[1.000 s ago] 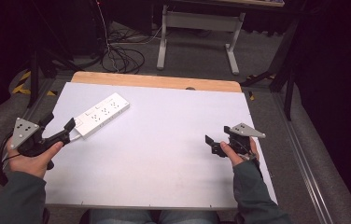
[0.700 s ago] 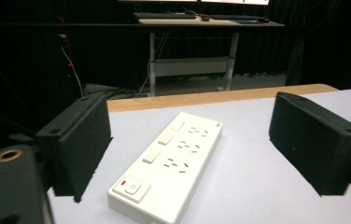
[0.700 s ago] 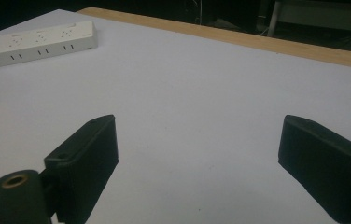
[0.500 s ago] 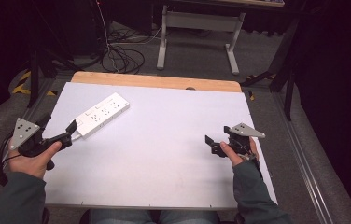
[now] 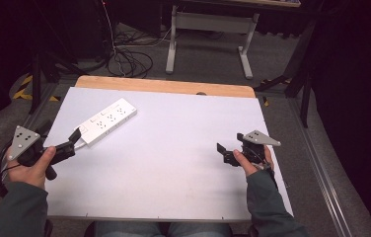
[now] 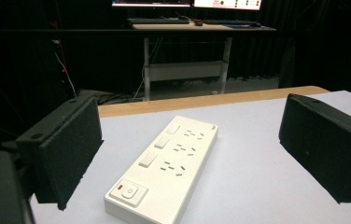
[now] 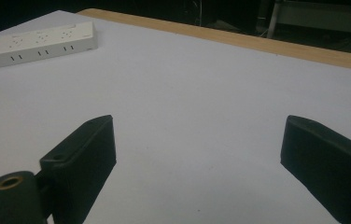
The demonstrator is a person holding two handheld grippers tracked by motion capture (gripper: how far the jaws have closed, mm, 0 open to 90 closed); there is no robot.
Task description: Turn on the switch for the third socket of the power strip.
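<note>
White table (image 5: pixel 173 163) takes up most of the high view, with a bare wooden strip (image 5: pixel 164 85) along the far edge. Power strip (image 5: pixel 105 122) lies flat on the far-left part of the table, sockets and switches facing up and its long axis angled toward the far edge, switch end toward the person; my read is it's been laid down to rest there, within easy reach of the left side. Left gripper (image 5: pixel 74 140) sits low just off the near end of the power strip, its jaws having just been opening. In the left gripper view they stand wide, one either side of the power strip (image 6: pixel 164 168), pads (image 6: pixel 68 149) clear of the casing, so nothing is gripped; the near end with the red-marked button lies between them, untouched. That looks like a release, judging by the wide gap and no contact. Right gripper (image 5: pixel 221 151) is parked well apart on the right side of the table, jaws spread and holding nothing, bare tabletop between its pads (image 7: pixel 87 149); probably just idle, with the power strip (image 7: pixel 33 44) far off at the upper left of its view.
</note>
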